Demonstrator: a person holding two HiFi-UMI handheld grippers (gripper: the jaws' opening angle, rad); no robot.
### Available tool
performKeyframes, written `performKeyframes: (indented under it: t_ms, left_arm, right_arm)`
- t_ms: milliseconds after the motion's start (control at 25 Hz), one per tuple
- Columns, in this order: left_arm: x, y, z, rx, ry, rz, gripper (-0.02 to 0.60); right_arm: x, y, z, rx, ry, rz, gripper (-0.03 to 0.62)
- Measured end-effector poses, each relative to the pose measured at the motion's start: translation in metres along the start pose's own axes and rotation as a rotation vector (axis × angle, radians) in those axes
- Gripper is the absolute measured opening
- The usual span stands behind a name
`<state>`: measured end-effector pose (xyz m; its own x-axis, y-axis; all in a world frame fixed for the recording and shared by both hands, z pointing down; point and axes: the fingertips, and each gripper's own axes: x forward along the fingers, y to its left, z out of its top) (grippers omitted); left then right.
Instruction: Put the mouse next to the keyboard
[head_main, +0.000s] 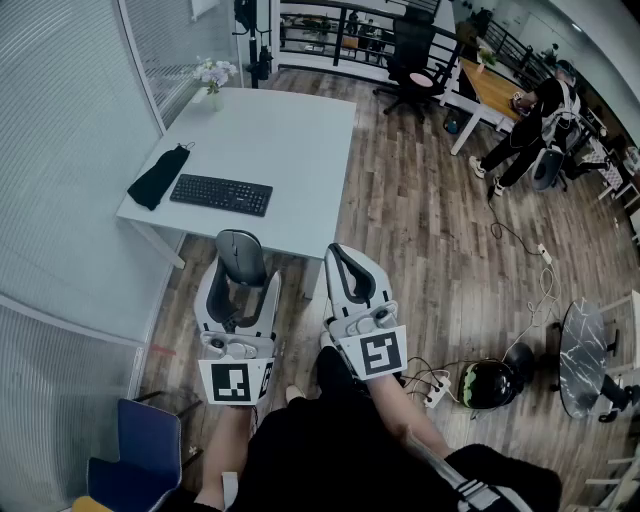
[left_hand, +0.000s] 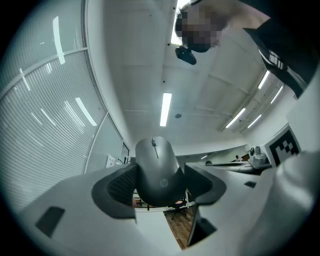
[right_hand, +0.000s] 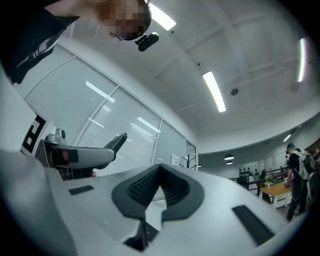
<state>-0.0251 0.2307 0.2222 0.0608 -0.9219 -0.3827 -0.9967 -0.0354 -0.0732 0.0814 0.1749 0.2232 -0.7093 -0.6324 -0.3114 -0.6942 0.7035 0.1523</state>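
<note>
The mouse (left_hand: 157, 170) is held between the jaws of the left gripper (left_hand: 160, 189), up in the air near the white table's (head_main: 300, 140) edge. The keyboard (head_main: 221, 194) is laid on that table. The right gripper's (right_hand: 159, 187) jaws are pressed together, with nothing between them.

The left gripper (head_main: 240, 255) and right gripper (head_main: 347, 262) have white shells, black ribbed pads (right_hand: 145, 187) and a white cube (head_main: 377, 353) with black square markers. The person wears black; one sleeve (head_main: 480, 492) has white stripes.
</note>
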Motion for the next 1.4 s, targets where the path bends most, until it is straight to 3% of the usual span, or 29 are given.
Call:
performKeyframes:
  t_ms: [400, 1400]
  left_arm:
    - [0.01, -0.002, -0.005, -0.011, -0.004, -0.006, 0.301]
    - [0.113, 0.004, -0.044, 0.011, -0.017, -0.014, 0.301]
  right_arm:
    - [0.006, 0.005, -0.003, -0.055, 0.026, 0.019, -0.003]
    - [0.077, -0.067, -0.045, -0.057, 0.044, 0.018, -0.003]
